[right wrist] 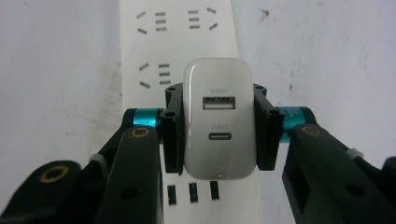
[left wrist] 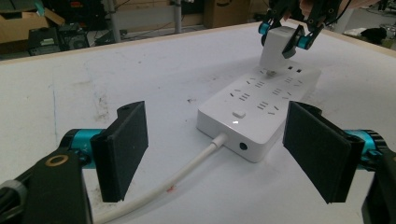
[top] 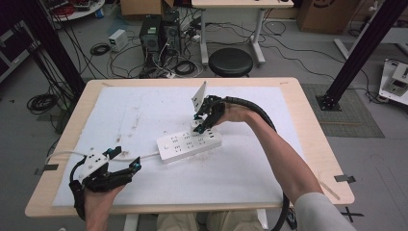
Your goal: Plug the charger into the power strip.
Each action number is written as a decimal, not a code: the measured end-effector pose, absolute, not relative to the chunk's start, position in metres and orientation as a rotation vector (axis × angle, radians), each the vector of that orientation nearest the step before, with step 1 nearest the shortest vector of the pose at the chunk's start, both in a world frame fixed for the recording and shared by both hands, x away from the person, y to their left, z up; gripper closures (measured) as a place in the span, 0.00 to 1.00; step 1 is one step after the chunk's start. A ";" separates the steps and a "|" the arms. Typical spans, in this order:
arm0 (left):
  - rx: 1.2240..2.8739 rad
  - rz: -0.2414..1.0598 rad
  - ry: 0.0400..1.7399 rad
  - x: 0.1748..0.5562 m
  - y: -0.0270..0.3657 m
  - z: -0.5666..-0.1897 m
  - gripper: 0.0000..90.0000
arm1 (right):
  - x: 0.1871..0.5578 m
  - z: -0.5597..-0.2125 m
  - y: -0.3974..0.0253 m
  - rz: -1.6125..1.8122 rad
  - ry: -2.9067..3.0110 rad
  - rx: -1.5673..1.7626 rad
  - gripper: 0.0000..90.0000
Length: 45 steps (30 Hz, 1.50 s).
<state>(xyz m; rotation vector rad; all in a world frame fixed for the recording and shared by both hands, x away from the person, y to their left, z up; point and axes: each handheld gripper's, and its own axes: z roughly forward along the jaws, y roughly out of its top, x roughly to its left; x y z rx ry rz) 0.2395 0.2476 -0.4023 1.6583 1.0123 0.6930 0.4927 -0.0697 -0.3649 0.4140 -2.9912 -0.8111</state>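
While the right gripper [right wrist: 219, 133] is pinching a white charger [right wrist: 219, 119] by its two sides, that charger is standing upright over the far end of a white power strip [top: 189, 143], its prongs at the strip's sockets — how deep they are sitting cannot be told. Two ports are showing on the charger's top face. The left gripper [left wrist: 224, 149] is hovering near the table's front left corner, jaws spread wide and holding nothing, pointing toward the strip's cable end. The strip is lying aslant at mid-table on a white mat [top: 144, 106], its white cable [left wrist: 173, 179] running leftward — passing between the spread jaws. The mat is covering a light wooden table [top: 308, 120].
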 end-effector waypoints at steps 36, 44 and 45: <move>1.664 0.709 1.028 0.233 0.248 -0.401 0.25 | 0.497 -0.379 -0.071 -0.797 -2.961 0.391 0.71; 1.657 0.724 1.050 0.228 0.252 -0.398 0.25 | 0.500 -0.380 -0.072 -0.806 -2.946 0.382 0.71; 1.659 0.724 1.049 0.228 0.252 -0.398 0.25 | 0.500 -0.380 -0.072 -0.807 -2.942 0.380 0.71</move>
